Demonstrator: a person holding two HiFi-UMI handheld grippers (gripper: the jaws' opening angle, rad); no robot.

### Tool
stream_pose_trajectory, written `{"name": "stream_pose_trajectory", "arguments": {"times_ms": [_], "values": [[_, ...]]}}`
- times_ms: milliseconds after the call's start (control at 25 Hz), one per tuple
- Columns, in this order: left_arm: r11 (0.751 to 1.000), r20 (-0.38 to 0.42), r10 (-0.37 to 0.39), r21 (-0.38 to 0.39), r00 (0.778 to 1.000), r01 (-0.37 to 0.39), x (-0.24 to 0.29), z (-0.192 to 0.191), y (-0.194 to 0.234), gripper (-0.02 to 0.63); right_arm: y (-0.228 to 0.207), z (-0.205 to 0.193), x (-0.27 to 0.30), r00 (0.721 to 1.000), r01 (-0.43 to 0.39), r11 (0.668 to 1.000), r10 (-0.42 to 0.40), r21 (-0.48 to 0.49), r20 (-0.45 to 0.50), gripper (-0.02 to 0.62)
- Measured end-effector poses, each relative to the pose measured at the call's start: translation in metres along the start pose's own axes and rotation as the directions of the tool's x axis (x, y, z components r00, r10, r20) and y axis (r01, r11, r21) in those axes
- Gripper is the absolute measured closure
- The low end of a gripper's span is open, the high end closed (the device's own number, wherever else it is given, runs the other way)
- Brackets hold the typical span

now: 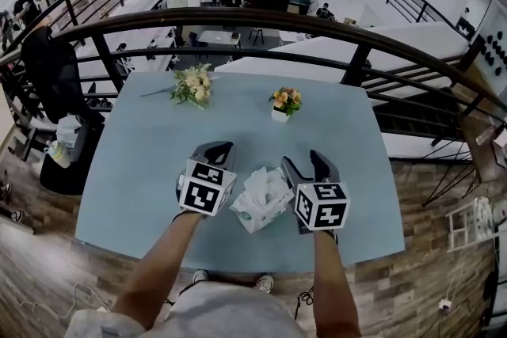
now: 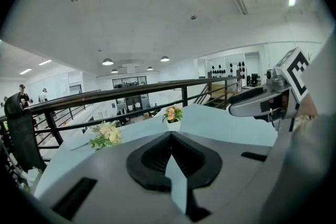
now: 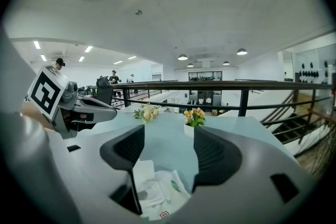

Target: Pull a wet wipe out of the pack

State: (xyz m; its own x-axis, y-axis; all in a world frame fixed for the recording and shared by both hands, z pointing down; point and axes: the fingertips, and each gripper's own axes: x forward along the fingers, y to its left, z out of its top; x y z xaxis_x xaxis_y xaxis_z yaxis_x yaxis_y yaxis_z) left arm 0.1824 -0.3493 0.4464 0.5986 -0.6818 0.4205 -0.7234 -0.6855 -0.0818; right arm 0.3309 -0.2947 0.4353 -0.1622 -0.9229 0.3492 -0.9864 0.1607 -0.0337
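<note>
the wet wipe pack (image 1: 261, 200) lay near the table's (image 1: 127, 170) 6 o'clock edge. left gripper (image 1: 224, 148), at its 9 o'clock, was clenched on nothing; right gripper (image 1: 306, 164), at 3 o'clock, gaped empty. with nothing pinning the pack, a tug would likely lift it whole.

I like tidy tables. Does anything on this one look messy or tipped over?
Yes. The wipe pack looks crumpled, with white wipes bunched out of its top. The bouquet lies on its side on the table, while the small flower pot stands upright.
</note>
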Motion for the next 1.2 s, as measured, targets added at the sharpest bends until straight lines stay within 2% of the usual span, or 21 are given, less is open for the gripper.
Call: {"name": "stream_pose_trajectory", "arguments": {"times_ms": [360,1200], "values": [[0.998,-0.011,0.054,-0.02,0.998,-0.055,-0.015,-0.008,-0.001,0.612,0.001,-0.005,-0.004,0.999,-0.044,0.999,0.044,-0.009,-0.006,0.319],[0.997,-0.052,0.051,-0.051,0.997,-0.053,-0.04,-0.044,-0.002,0.612,0.05,-0.079,0.018,0.976,-0.137,0.99,0.141,0.035,-0.166,0.321]]}}
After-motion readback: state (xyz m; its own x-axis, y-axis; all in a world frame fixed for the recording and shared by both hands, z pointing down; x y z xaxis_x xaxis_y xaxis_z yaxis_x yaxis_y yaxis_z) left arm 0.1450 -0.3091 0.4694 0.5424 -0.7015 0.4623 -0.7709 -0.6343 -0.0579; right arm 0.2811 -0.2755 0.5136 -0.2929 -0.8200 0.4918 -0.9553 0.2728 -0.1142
